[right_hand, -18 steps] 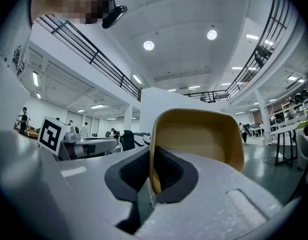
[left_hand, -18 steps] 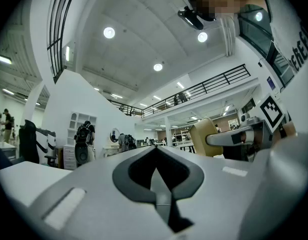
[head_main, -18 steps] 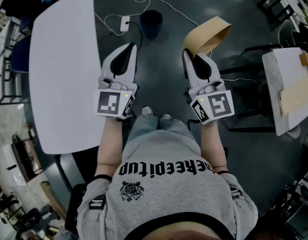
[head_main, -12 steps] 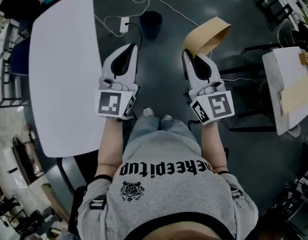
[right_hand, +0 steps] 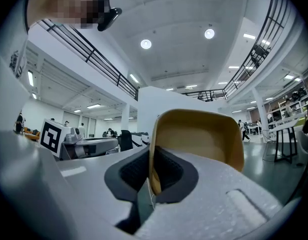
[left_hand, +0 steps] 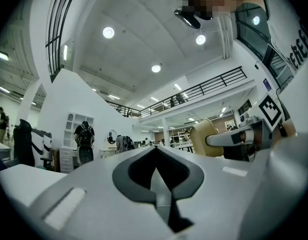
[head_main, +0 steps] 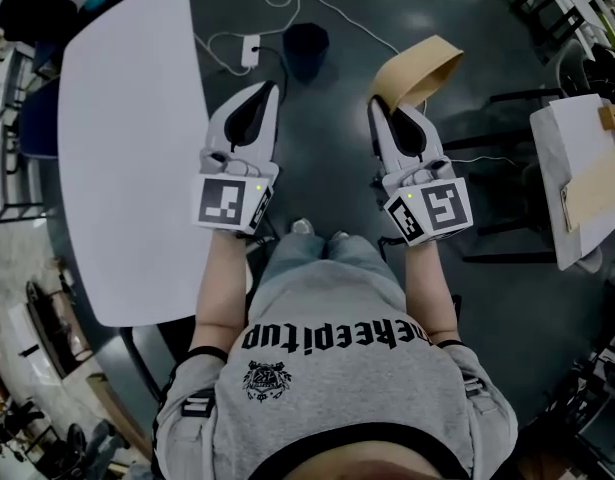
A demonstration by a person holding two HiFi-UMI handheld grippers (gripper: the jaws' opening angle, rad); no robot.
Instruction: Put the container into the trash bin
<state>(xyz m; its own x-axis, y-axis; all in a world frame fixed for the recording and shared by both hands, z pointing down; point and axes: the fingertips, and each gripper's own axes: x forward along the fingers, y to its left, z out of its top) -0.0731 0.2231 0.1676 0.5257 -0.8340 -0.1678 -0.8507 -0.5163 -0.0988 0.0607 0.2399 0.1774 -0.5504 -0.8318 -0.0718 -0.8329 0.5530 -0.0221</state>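
My right gripper [head_main: 385, 108] is shut on one wall of a tan, shallow container [head_main: 417, 70], held out level over the dark floor. In the right gripper view the container [right_hand: 204, 139] stands up from between the jaws, its open side facing right. My left gripper [head_main: 264, 93] is shut with nothing in it, held level beside the white table [head_main: 127, 148]; its closed jaws [left_hand: 156, 176] show in the left gripper view. A dark round trash bin [head_main: 305, 46] stands on the floor ahead, between the two grippers.
A white power strip [head_main: 250, 48] and cables lie on the floor by the bin. A second white table [head_main: 577, 183] with a tan tray and a small box is at the right, with dark chairs [head_main: 507, 158] beside it. The left table bounds my left side.
Both grippers and the container have shifted very slightly right and down in the head view; the grip is unchanged.
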